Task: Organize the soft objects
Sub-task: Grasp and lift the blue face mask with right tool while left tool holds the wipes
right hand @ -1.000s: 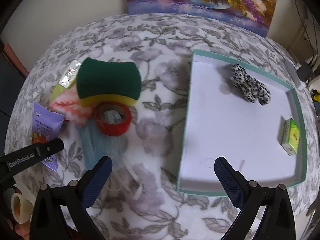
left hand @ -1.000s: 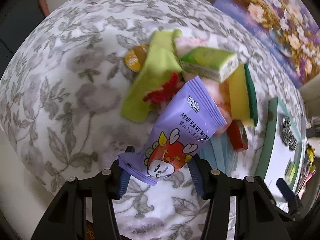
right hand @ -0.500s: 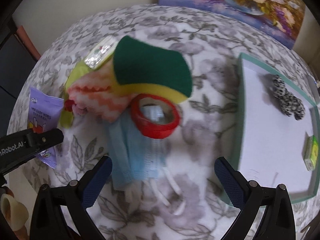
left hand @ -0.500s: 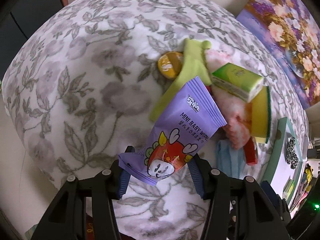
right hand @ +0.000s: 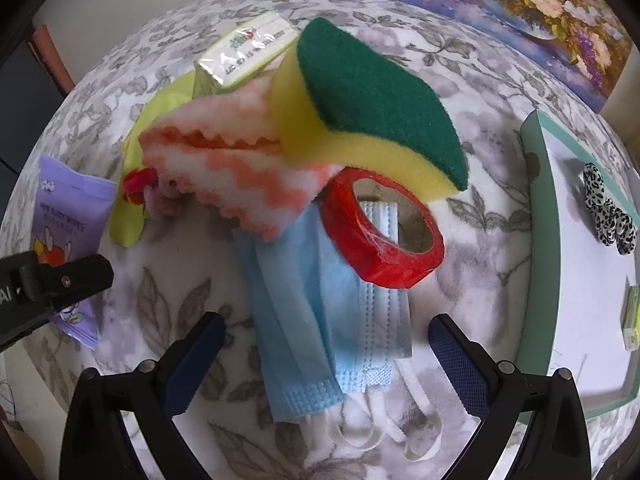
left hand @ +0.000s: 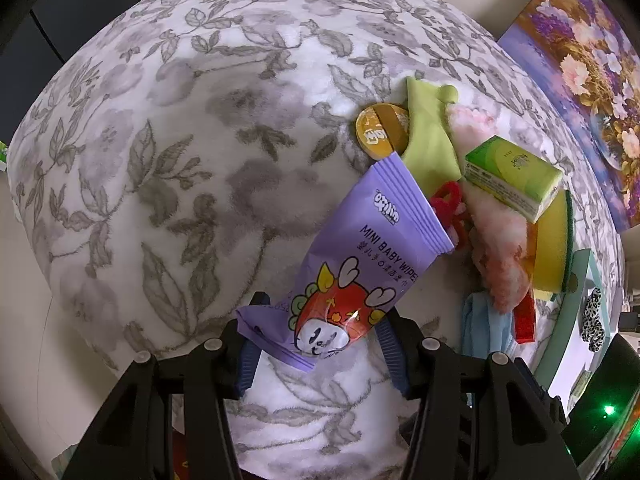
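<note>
My left gripper (left hand: 316, 344) is shut on the lower end of a purple baby wipes pack (left hand: 352, 276), held just above the floral cloth beside the pile. The same pack (right hand: 72, 208) shows at the left of the right wrist view. My right gripper (right hand: 324, 356) is open and hangs over two blue face masks (right hand: 320, 300), with nothing between its fingers. A red tape roll (right hand: 380, 232) lies on the masks. Behind it sit a green and yellow sponge (right hand: 372, 92), a pink and white cloth (right hand: 240, 168) and a tissue pack (right hand: 248, 52).
A teal tray (right hand: 536, 240) at the right holds a leopard scrunchie (right hand: 608, 212) and a small green pack (right hand: 632, 312). A yellow-green cloth (left hand: 428, 140), an orange round tin (left hand: 380, 130) and a red fuzzy piece (left hand: 448, 208) lie in the pile. A flower painting (left hand: 592, 80) leans behind.
My right gripper has moved left from over the tray to over the masks and come lower. My left gripper has shifted left with the wipes pack, away from the pile.
</note>
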Demonstrator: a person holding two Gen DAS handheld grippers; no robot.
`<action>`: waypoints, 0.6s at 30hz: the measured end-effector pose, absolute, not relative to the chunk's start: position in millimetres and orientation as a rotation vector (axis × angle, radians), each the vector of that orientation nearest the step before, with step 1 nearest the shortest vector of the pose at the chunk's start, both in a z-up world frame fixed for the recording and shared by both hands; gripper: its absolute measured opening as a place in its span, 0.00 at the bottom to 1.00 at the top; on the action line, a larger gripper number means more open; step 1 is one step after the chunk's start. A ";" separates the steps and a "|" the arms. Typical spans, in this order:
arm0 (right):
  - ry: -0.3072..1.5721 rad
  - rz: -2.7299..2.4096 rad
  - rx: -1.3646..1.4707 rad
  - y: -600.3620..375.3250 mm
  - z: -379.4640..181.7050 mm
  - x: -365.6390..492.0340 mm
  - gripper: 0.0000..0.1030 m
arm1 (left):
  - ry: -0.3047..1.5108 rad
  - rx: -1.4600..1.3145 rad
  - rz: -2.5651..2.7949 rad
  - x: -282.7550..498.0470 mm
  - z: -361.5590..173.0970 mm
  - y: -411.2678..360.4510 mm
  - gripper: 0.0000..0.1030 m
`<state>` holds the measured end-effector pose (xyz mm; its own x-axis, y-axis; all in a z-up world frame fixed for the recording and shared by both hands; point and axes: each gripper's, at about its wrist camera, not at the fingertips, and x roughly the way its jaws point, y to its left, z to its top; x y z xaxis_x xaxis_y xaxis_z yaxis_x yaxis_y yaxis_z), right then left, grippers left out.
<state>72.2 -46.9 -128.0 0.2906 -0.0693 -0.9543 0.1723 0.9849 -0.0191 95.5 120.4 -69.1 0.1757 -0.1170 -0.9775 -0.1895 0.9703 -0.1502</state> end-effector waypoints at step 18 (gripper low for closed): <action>1.212 -0.121 0.140 -62.8 -107.6 71.0 0.33 | 1.406 -0.256 0.048 105.6 -79.1 110.3 0.53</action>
